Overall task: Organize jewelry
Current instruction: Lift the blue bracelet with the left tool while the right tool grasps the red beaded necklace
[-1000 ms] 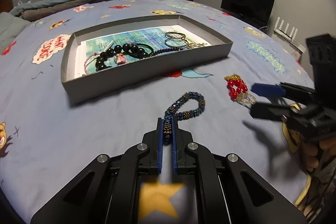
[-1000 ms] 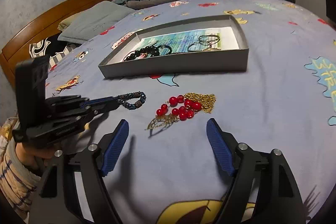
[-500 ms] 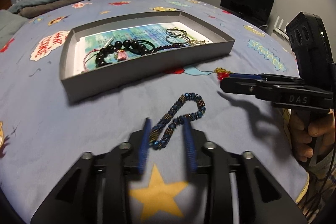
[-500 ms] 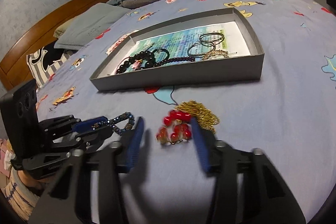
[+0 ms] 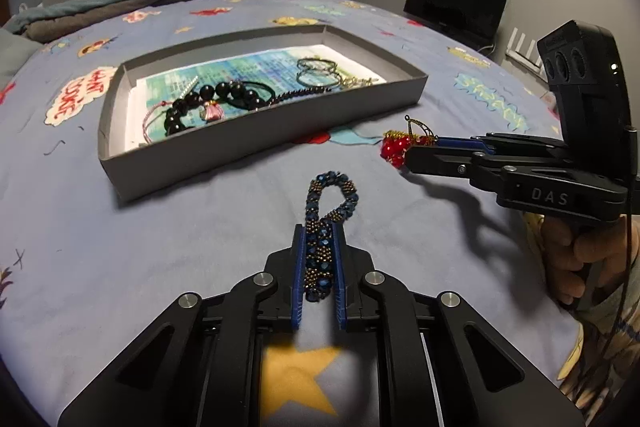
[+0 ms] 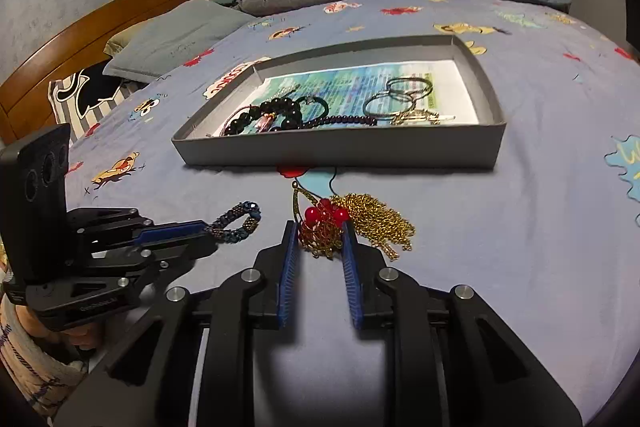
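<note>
- Left gripper (image 5: 319, 259) is clamped on the blue beaded bracelet (image 5: 326, 223); its long axis points at the grey tray's (image 5: 256, 143) near wall.
- Right gripper (image 6: 319, 247) pinches the red-and-gold earring (image 6: 340, 221) on the bedspread (image 6: 520, 227), just before that wall.

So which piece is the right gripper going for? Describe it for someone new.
Start at the grey tray on the blue bedspread. Just in front of its near wall lies a red-bead cluster with gold chain tassel. Its neighbour, the blue beaded bracelet, has neither red nor tassel.
</note>
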